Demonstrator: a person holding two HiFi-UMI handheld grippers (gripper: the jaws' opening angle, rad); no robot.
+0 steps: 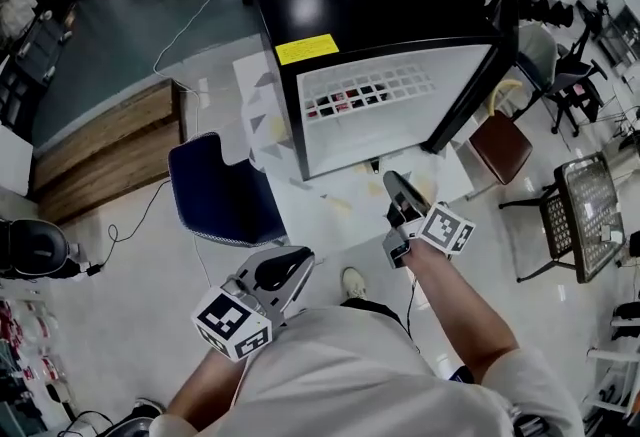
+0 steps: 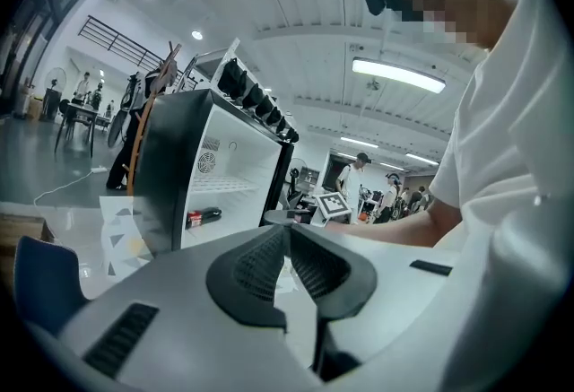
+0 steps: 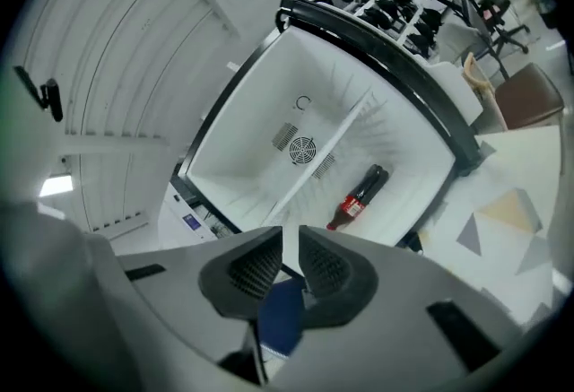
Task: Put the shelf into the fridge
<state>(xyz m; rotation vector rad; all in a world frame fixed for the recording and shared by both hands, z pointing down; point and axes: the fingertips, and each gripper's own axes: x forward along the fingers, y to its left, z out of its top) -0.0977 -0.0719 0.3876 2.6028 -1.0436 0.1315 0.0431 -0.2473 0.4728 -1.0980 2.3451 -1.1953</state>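
the left tongs [image 2: 287,233] are pinched together at the tips and there is nothing in them. the right tongs [image 3: 289,239] have just a thin gap between the two jaws. nothing sits in that gap, so they hold nothing too. both tongs are up in the air in front of the person. the right tongs are nearer to the fridge [image 1: 380,15], and the left tongs are farther back, close by the person's light shirt [image 1: 380,375]. the fridge is a black box with a white inside, and its front is open toward the person. the shelf [image 1: 420,80] is in the fridge already — it is a white wire rack that goes across the inside about half way up, well apart from both tongs. under the shelf a bottle [image 3: 359,195] with a red label lies on its side on the fridge floor. a small round fan grille [image 3: 303,150] is on the back wall inside. a yellow sticker [image 1: 307,49] is on the black top of the fridge. the fridge stands on a white table [image 1: 330,210] — and a blue chair [image 1: 220,190] is just beside that table, on the person's left.
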